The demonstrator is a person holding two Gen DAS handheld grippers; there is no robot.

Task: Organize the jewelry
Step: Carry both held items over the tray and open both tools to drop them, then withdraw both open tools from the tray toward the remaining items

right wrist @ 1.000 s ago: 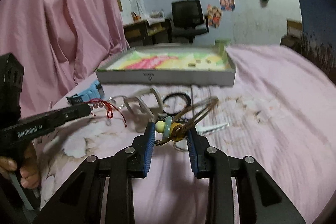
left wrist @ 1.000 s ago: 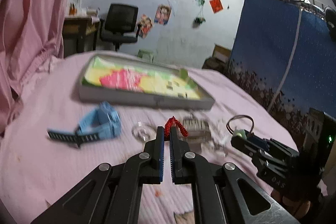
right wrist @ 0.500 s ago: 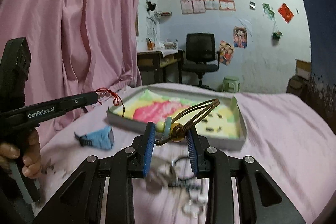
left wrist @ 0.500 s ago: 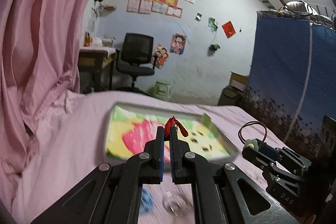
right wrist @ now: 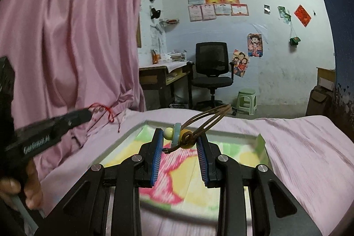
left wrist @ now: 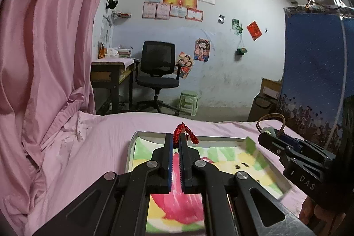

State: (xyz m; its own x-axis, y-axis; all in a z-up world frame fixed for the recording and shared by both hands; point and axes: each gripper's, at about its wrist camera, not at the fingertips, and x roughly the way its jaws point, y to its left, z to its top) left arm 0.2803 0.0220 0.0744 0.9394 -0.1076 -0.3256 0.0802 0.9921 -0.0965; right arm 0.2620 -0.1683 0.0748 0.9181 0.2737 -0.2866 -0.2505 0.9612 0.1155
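We hold both grippers above the tray (left wrist: 132,147), a shallow grey-rimmed box with a bright green, yellow and red lining that lies on the pink bedsheet (left wrist: 99,136).

Our left gripper (left wrist: 176,139) has its fingers pressed together on the red cord bracelet (left wrist: 183,133), whose knotted loop sticks up past the fingertips over the tray's far rim. In the right wrist view that same bracelet (right wrist: 104,111) trails from the left gripper's tip, off the tray's left side and in front of the pink curtain (right wrist: 77,37).

Our right gripper (right wrist: 180,138) has its fingers clamped on the bead bracelet (right wrist: 183,136): a pale bead, a light blue disc and a yellow bead sit between the blue pads (right wrist: 156,160), and brown cord loops rise up and to the right, above the tray's (right wrist: 232,137) middle. In the left wrist view the right gripper (left wrist: 268,133) hangs over the tray's right edge, with the brown loop (left wrist: 271,121) standing above it.

Beyond the tray, across the room, stand a black office chair (left wrist: 158,72), a desk (left wrist: 110,72) and a green stool (left wrist: 188,101).
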